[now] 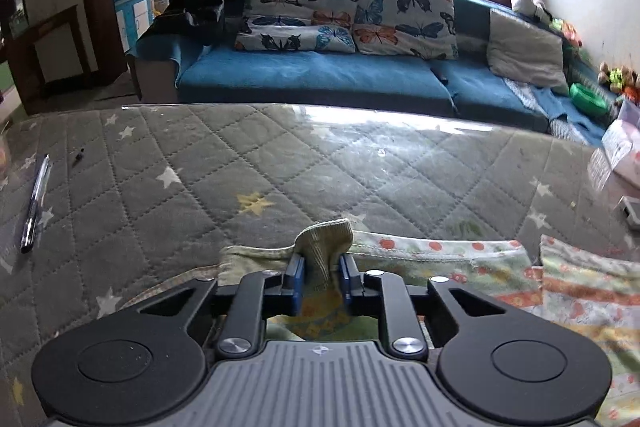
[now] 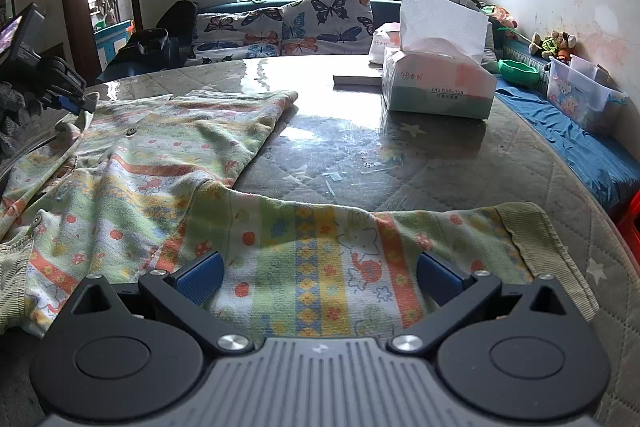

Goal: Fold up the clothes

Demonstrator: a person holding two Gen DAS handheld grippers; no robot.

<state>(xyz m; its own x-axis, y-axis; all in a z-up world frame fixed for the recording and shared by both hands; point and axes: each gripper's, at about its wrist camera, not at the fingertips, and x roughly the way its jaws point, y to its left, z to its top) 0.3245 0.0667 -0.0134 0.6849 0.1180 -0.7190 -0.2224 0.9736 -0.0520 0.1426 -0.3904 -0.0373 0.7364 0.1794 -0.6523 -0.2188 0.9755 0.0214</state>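
A child's patterned top point(image 2: 160, 155), striped green, orange and yellow with buttons, lies spread on the quilted table point(image 2: 400, 163). My left gripper point(image 1: 322, 267) is shut on a ribbed green cuff point(image 1: 328, 231) at the garment's far edge, and the cloth bunches up between the blue pads. In the right wrist view the left gripper point(image 2: 74, 103) shows at the far left edge of the top. My right gripper point(image 2: 320, 275) stands open low over a sleeve point(image 2: 320, 243), its pads wide apart on either side. That sleeve's ribbed cuff point(image 2: 536, 227) lies to the right.
A tissue box point(image 2: 436, 87) stands on the table's far right, a white packet point(image 2: 384, 43) behind it. A pen point(image 1: 36, 203) and a small black cap point(image 1: 79, 156) lie at the left. Beyond the table's far edge is a blue sofa point(image 1: 320, 75).
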